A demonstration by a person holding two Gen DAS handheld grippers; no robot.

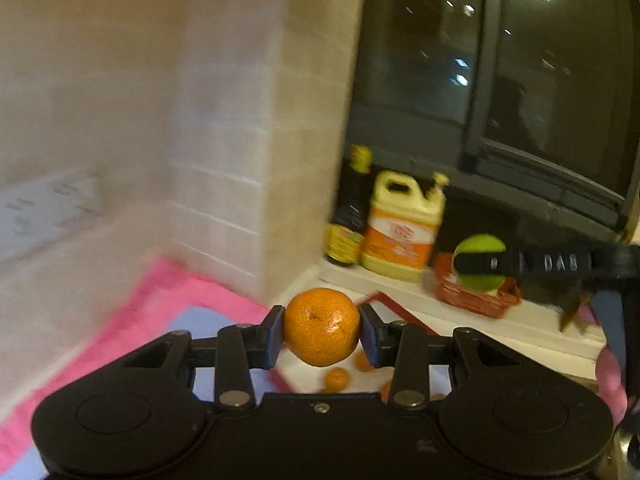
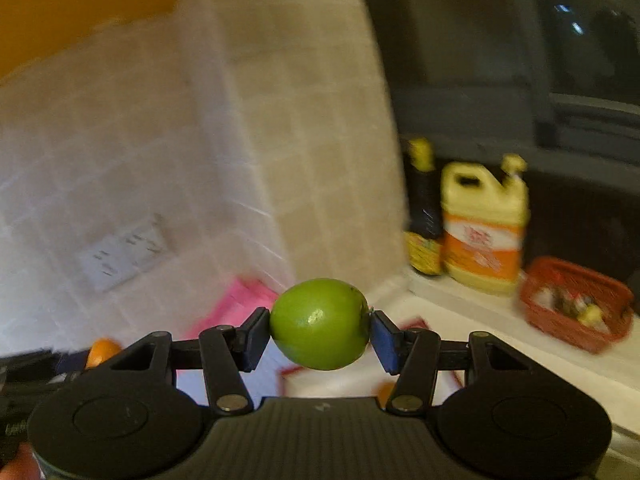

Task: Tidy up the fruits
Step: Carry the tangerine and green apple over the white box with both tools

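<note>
Mandarin orange sits clamped between the left gripper pads; the right gripper pinches a green lime, both raised above the counter.

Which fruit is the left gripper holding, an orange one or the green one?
The left gripper clamps an orange mandarin. The green fruit sits in the right gripper; other mandarins lie loose below.
</note>
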